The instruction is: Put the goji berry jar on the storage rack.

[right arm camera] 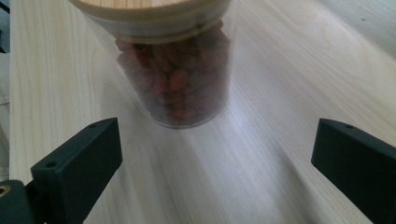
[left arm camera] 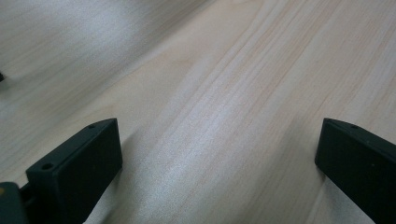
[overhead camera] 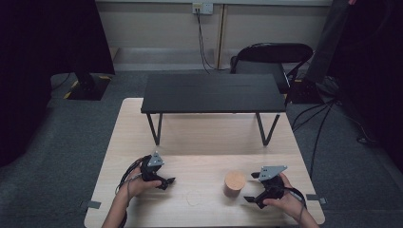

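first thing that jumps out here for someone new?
The jar, clear with a wooden lid and full of reddish dried fruit, stands on the table just ahead of the open right gripper. The left gripper is open too, over bare wood near the left front. Behind them a black riser spans the table's far half.

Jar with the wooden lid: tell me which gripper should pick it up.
Right, probably. The right gripper sits just beside the jar, and its own view shows the jar straight ahead between open jaws. The left gripper is farther off and faces bare table.
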Demonstrator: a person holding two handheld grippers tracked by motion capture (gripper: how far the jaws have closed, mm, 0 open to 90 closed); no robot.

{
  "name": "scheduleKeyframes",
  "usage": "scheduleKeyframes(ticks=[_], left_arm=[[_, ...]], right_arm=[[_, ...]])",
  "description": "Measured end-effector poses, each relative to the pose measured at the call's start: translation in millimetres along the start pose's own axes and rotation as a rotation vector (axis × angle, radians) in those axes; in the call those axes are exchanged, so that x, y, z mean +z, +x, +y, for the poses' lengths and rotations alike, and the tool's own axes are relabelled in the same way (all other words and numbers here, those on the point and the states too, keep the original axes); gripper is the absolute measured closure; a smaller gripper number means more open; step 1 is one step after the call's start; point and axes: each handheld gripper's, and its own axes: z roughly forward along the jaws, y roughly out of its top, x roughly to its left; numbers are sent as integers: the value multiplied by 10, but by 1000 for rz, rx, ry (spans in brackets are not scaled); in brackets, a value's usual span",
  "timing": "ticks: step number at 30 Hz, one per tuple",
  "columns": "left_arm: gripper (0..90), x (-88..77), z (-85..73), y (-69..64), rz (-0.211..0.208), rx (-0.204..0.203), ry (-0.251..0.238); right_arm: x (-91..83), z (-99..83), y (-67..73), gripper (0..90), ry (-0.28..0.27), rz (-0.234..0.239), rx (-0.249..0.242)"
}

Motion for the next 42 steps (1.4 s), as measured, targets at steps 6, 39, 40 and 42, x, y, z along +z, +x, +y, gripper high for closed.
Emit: scheduleKeyframes(ticks=[6, 39, 40, 42], left_arm=[[0, 0, 1, 0, 0, 0, 0], [0, 0, 0, 1, 0, 0, 0], [0, 0, 1, 0, 0, 0, 1], [0, 0, 1, 0, 0, 0, 1]], right_arm=[[112, 113, 10, 10, 5, 25, -29], [422, 181, -46, 255, -63, 91, -133], [411, 189, -13, 258, -63, 80, -150], [408, 186, -13, 258, -64, 84, -144]])
